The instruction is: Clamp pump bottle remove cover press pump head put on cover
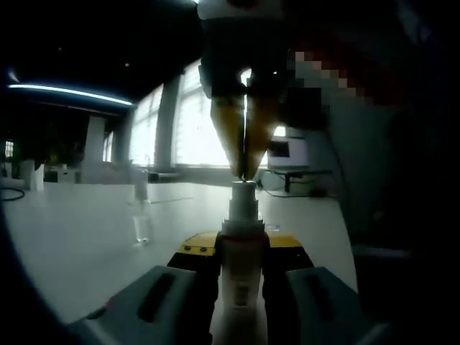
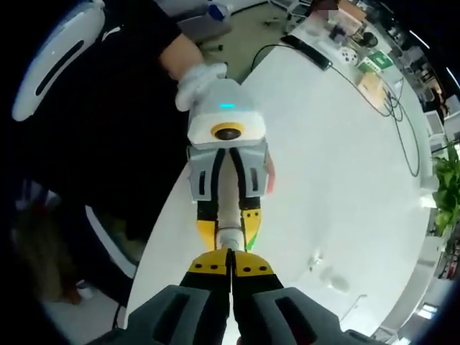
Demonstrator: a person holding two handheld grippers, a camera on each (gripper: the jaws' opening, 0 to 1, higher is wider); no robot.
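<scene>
Left gripper view: dim room, a light strip (image 1: 68, 92) glows at the upper left, bright windows (image 1: 194, 122) run behind. White desk (image 1: 79, 237) spreads across the lower left. A clear cover (image 1: 142, 215) stands upright on the desk, left of centre, apart from the bottle. Centre: the left tongs (image 1: 241, 269) rise from the bottom, grey bodies with yellow-black tips, pinching the pump bottle (image 1: 241, 277) by its white body, bottle upright between the two tips. The pump head (image 1: 244, 192) sticks up above the tongs, uncovered. From the top of the view the right tongs (image 1: 245, 171) come down, yellow fingers pressed together, tips touching the top of the pump head. Right of that, a monitor (image 1: 287, 151) sits at the far end of the desk with cables near it. Far right is dark, cannot tell what is there.

Right gripper view: left side is a person's dark sleeve (image 2: 122, 86), with a white-gloved hand (image 2: 198, 79) gripping the left tongs (image 2: 228, 230) at centre. Those tongs point toward the camera and clamp the pump bottle (image 2: 228, 208), seen end-on with the white pump head (image 2: 230, 238) at the near end. The right tongs (image 2: 231, 264) come up from the bottom, yellow-black tips shut tight against each other, tips at the pump head. Right of centre, the white desk (image 2: 345, 165) with a black cable (image 2: 402, 136); the clear cover (image 2: 315, 262) lies small on the desk, lower right of the tongs. Boxes and clutter (image 2: 359, 43) at the far end, green plant (image 2: 447, 190) at the right edge.
</scene>
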